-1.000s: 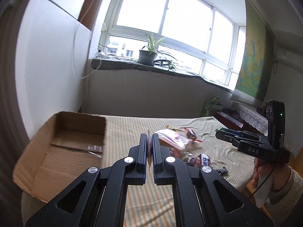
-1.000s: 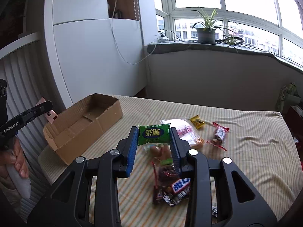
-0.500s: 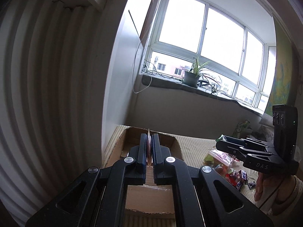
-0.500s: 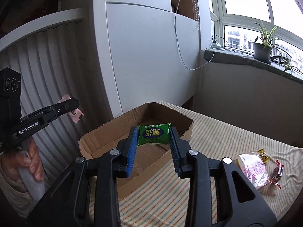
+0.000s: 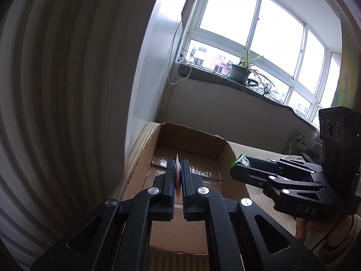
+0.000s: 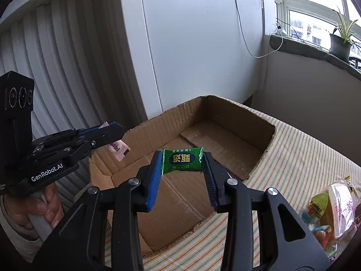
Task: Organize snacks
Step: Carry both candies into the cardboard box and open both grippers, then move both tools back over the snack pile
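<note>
An open cardboard box (image 6: pixel 227 115) (image 5: pixel 225 149) stands on the striped table. My right gripper (image 6: pixel 182 158) is shut on a green snack packet (image 6: pixel 182 160) and holds it above the box's inside. My left gripper (image 5: pixel 178 169) is shut on a thin pink snack packet (image 5: pixel 177 171), also above the box. In the right wrist view the left gripper (image 6: pixel 117 133) is at the box's left wall with the pink packet (image 6: pixel 118 149) hanging from it. In the left wrist view the right gripper (image 5: pixel 237 169) is over the box's right wall with the green packet (image 5: pixel 241 160).
A pile of snack packets (image 6: pixel 329 205) lies on the striped tablecloth (image 6: pixel 304 158) right of the box. A white ribbed wall (image 6: pixel 56 67) and a white cabinet (image 6: pixel 191 45) stand behind the box. A potted plant (image 5: pixel 241 72) sits on the windowsill.
Both grippers have swung left from the snack pile to above the cardboard box, each still holding its packet. The box now fills the centre of both views.
</note>
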{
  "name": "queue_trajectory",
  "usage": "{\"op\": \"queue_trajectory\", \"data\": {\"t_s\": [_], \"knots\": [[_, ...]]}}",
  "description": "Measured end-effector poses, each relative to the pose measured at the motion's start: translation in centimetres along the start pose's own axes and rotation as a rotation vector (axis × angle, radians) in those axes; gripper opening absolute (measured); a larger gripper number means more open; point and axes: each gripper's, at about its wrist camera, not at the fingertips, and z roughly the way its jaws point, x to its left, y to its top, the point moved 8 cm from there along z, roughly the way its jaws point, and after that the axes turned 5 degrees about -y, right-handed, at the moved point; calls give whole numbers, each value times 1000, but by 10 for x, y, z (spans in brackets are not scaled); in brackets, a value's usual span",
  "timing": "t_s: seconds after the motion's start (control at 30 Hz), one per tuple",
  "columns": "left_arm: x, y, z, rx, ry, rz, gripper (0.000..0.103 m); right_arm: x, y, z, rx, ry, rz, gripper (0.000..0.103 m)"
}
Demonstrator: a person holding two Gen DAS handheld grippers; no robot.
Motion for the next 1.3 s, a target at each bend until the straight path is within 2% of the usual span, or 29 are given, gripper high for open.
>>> {"op": "queue_trajectory", "data": {"t_s": [0.03,0.07,0.1,0.13,0.17,0.2,0.4,0.47,0.63,0.8,0.9,1.0,1.1,1.3], "knots": [[2,-2,2,9,8,-3,7,-3,-1,0,-3,-6,8,48],[3,-2,4,13,20,-6,16,-5,-2,0,-6,-7,15,52],[5,-2,3,9,35,-9,36,-6,-2,-1,-8,-11,18,54],[7,-1,2,1,54,-13,48,-6,-3,-2,-12,-18,16,56],[9,1,-1,-17,71,-18,66,-7,-4,-3,-16,-27,14,58],[11,3,-6,-36,79,-23,70,-7,-4,-4,-18,-29,12,58],[20,12,-19,-68,103,-45,70,-3,-5,-15,-31,-35,-5,59],[22,15,-25,-82,113,-50,70,3,-6,-17,-36,-33,-15,67],[26,18,-35,-97,140,-54,72,17,-6,-24,-76,-63,-41,75],[27,19,-51,-117,172,-45,73,23,-3,-37,-101,-43,-9,88],[25,20,-58,-129,187,-44,77,22,-5,-43,-96,-72,-5,97],[15,21,-62,-137,185,-31,79,13,-12,-56,-115,-131,-7,98],[-3,22,-57,-130,174,-1,80,-2,-24,-72,-124,-150,24,99],[-59,17,-40,-105,120,85,81,-53,-55,-112,-133,-219,114,99]]}}
